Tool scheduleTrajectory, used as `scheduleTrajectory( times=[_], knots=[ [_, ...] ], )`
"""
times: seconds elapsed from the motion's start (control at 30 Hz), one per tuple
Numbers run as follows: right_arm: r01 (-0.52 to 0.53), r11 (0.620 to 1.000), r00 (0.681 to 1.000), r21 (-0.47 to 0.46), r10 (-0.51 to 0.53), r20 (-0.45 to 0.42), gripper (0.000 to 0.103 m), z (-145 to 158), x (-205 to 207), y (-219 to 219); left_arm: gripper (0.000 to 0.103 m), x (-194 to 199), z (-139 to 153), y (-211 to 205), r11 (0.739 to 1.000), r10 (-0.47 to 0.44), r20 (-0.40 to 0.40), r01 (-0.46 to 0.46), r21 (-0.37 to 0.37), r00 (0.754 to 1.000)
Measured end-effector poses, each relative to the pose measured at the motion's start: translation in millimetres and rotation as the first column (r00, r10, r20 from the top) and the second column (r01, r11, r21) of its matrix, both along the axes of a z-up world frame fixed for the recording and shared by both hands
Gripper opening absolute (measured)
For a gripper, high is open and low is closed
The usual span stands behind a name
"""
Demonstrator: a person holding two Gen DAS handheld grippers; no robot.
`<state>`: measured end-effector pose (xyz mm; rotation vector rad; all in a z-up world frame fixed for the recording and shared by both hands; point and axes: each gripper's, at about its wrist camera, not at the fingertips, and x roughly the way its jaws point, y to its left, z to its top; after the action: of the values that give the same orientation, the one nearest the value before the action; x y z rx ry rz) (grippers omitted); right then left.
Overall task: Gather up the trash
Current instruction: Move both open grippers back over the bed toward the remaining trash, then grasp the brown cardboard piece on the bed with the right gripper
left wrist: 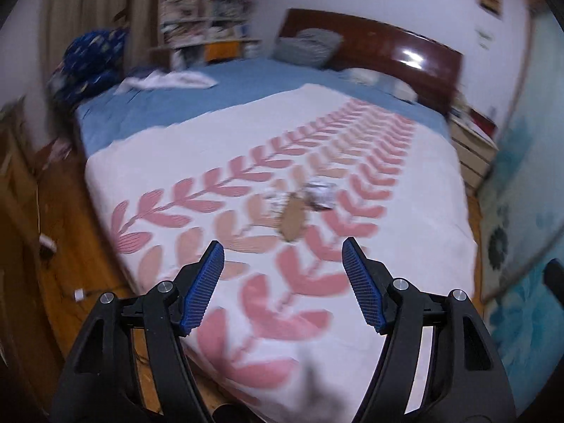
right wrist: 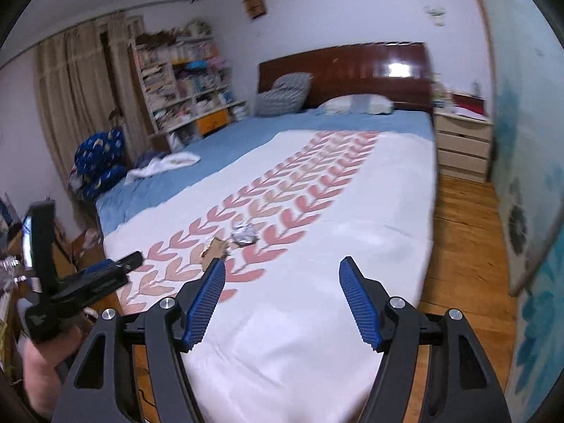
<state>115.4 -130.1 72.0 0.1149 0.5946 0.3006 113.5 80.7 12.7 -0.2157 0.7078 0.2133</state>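
Through the left wrist camera I see my left gripper (left wrist: 283,246) with its blue-padded jaws standing well apart and nothing between them. It hangs over the foot end of a bed covered by a white quilt (left wrist: 405,211) printed with pink leaf rows. The trash lies on that quilt ahead of the jaws, roughly in line with the gap between them but clear of both pads: a brown cardboard piece (left wrist: 292,220) nearest me, and touching its far side a crumpled silvery wrapper (left wrist: 319,194). Motion blur softens the smaller scraps around them, so I cannot tell what they are. Beyond the quilt the blue sheet (left wrist: 211,91) runs up to a dark wooden headboard (left wrist: 387,49).

Through the right wrist camera my right gripper (right wrist: 282,264) is likewise spread wide and empty. Here the cardboard piece (right wrist: 215,248) sits just past the tip of the left-hand pad, and the silvery wrapper (right wrist: 243,234) lies a little farther on, left of the gap's centre. The left gripper (right wrist: 132,259) shows at the lower left, beside the bed's edge, with part of an arm (right wrist: 42,366) below it
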Motion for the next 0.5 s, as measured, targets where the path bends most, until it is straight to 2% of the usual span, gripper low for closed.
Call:
scheduleTrajectory(
  times=[0.07,0.17,0.23,0.5],
  knots=[
    [-0.046,0.998,0.999,-0.031,0.045,-0.017,0.067,-17.5,33.5,30.2,0.07,10.0,-6.6,17.4,0.999,0.025,-0.017,-0.025,-0.033,1.0],
    [-0.109,0.992,0.993,-0.058,0.106,-0.046,0.067,-47.8,72.9,60.3,0.07,22.7,-14.8,29.5,0.998,0.032,-0.023,-0.033,-0.045,0.999],
    [-0.138,0.989,0.988,-0.062,0.132,-0.08,0.067,-66.2,95.0,76.4,0.07,33.1,-18.8,32.8,0.999,0.01,-0.019,-0.011,-0.053,1.0],
    [-0.276,0.961,0.95,-0.013,0.271,-0.157,0.067,-112.2,173.3,144.2,0.07,52.5,-33.0,38.5,0.999,-0.015,-0.086,0.011,-0.044,0.996]
  ],
)
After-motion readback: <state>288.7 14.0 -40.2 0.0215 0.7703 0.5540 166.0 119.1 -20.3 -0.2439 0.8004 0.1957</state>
